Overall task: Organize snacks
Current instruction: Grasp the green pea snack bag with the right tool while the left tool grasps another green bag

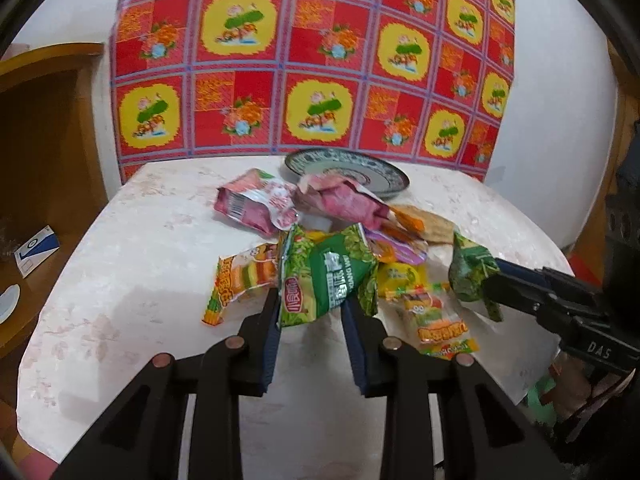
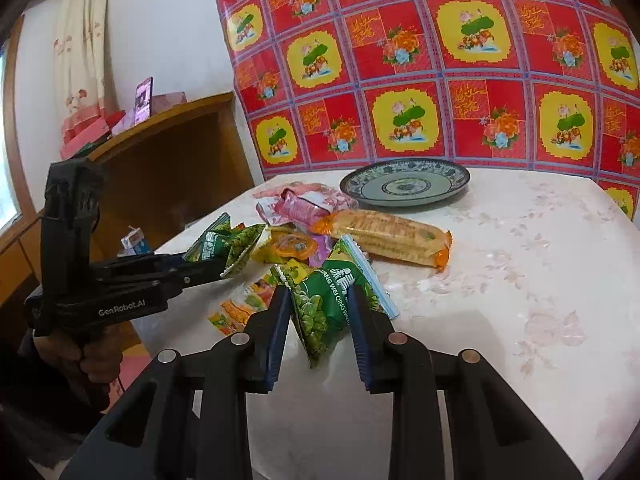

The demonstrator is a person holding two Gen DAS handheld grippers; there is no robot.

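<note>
Snack packets [image 1: 328, 264] heaped on table [image 1: 120, 280], before plate [image 1: 384, 168]

My ribbed blue rubbery pads [image 1: 273, 340] pinch a glossy, crinkled green foil snack packet [image 1: 332, 276]; beyond, a glazed blue-patterned ceramic plate [image 1: 384, 172].

Two green pea snack packets, one [image 1: 336, 276] pinched up off the pile and the other [image 2: 328, 304] too, hang over a messy heap of pink bags [image 1: 260, 204], a long orange cracker pack [image 2: 392, 236] and small yellow-orange candies [image 1: 240, 280], with a blue-patterned plate [image 2: 404, 184] sitting empty behind them.
</note>
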